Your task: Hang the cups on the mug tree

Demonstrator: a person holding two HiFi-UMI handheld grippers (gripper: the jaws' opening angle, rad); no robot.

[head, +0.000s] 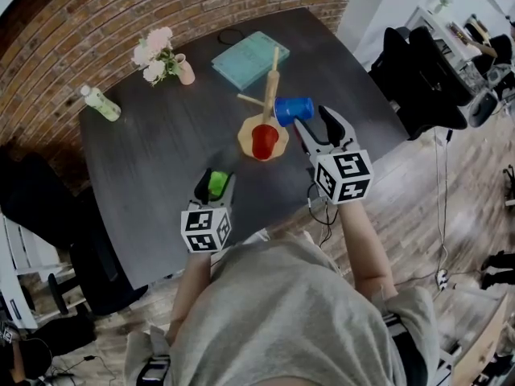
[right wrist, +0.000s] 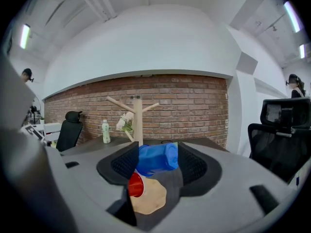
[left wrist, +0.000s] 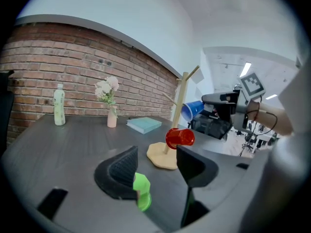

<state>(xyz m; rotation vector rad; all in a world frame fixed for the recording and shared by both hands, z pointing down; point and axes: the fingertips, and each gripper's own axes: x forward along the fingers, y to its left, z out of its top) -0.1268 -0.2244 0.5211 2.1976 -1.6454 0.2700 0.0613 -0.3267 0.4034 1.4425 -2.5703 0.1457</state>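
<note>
Nearest, the green cup (head: 218,183) is seen on the dark counter (head: 161,167), not yet lifted. It lies just beside one jaw of the left hand-held gripper (left wrist: 158,174), whose jaws are spread wide, the other jaw standing clear of the cup, so nothing is gripped there. Whether anything is inside this cup cannot be told. Farther out, the mug tree (head: 271,87) is stood on its pale round base, and the red cup (head: 265,141) is already hung on a low peg, tipped on its side with its mouth turned outward; its inside is seen to be empty. Just beyond it, the blue cup (head: 292,110) is held sideways between the pads of the right hand-held gripper (right wrist: 158,165), which is closed on its sides at a fairly wide setting. The cup is brought right against the pole, beside a higher peg, but whether its handle is seated on that peg cannot be made out. The task is therefore judged to be about a third done: one cup is hung, the second is at the tree and has yet to be let go, and the third is still to be picked up. At the far side of the counter, a teal book (head: 249,59), a small vase (head: 185,72) filled with pale flowers, and a capped bottle (head: 101,103) are left untouched.
</note>
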